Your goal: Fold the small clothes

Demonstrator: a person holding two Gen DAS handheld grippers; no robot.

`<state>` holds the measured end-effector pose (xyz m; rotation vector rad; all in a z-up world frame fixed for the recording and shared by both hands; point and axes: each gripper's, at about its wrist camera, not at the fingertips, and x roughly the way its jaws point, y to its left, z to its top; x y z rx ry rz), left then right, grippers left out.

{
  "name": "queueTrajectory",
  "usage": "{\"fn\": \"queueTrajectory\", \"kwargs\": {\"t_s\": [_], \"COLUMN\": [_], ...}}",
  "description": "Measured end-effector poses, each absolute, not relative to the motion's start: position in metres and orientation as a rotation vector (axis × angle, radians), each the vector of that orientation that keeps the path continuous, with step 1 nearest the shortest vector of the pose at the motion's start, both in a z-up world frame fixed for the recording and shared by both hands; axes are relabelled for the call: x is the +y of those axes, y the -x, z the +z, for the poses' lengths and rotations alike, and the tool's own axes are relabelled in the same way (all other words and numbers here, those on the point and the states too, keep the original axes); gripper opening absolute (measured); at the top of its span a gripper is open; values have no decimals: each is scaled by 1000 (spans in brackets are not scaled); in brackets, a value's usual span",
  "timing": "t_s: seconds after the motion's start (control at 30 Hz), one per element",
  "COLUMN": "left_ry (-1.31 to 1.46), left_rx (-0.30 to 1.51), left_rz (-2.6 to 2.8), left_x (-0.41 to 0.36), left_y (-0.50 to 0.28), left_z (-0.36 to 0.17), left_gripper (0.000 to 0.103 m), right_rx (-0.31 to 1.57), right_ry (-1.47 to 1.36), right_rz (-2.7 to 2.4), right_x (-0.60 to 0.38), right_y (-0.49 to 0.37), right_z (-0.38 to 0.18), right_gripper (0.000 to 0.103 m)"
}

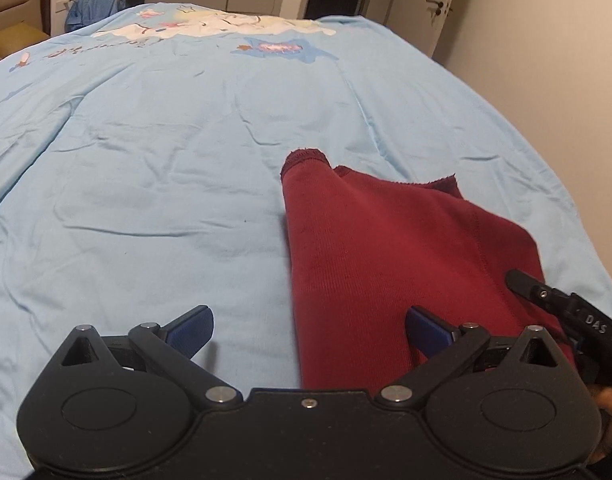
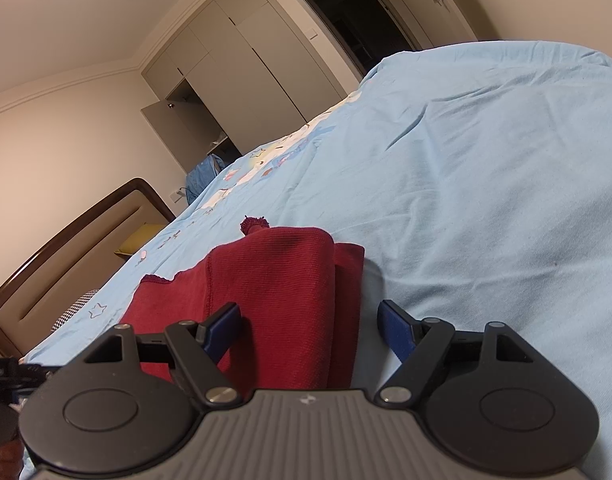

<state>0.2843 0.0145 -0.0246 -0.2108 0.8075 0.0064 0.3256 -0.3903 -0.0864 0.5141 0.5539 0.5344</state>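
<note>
A dark red knit garment (image 1: 370, 248) lies folded on the light blue bed sheet (image 1: 154, 168), with one cuffed end pointing away. My left gripper (image 1: 308, 330) is open above the garment's near left edge, its right pad over the cloth. The right gripper's tip (image 1: 526, 284) shows at the garment's right side. In the right wrist view the garment (image 2: 274, 292) lies folded in layers, and my right gripper (image 2: 310, 330) is open with the garment's near edge between its blue pads (image 2: 396, 334). Neither gripper holds anything.
The bed's far end carries a cartoon print (image 1: 210, 28). A wooden headboard (image 2: 66, 264) and a blue bundle of cloth (image 1: 98, 2) lie beyond the bed. A wardrobe (image 2: 242, 80), a dark doorway (image 2: 358, 20) and a white door (image 1: 438, 4) line the walls.
</note>
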Motion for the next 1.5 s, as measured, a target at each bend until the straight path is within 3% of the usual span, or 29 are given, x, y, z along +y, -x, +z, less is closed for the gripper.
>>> {"fn": "queueTrajectory", "kwargs": {"t_s": [0.43, 0.53, 0.7, 0.73, 0.8, 1.17, 1.5], "left_ry": [287, 300, 326, 334, 324, 324, 361], "left_rx": [861, 860, 858, 858, 857, 830, 747], "left_rz": [-71, -91, -138, -145, -132, -123, -171], "left_x": [24, 24, 18, 17, 13, 10, 27], "left_y": [-300, -299, -299, -299, -299, -292, -288], "left_z": [-42, -42, -39, -38, -37, -23, 5], "left_gripper": [99, 91, 68, 62, 58, 33, 28], "right_rx": [553, 554, 555, 556, 561, 592, 528], "right_ry": [-510, -507, -498, -496, -493, -369, -242], "right_rz": [534, 533, 526, 521, 510, 433, 434], "right_x": [-390, -390, -390, -390, -390, -370, -349], "right_y": [-326, -325, -325, -325, -325, -316, -305], "right_z": [-86, -86, -84, -84, -83, -58, -18], "right_gripper": [80, 80, 79, 77, 74, 19, 16]}}
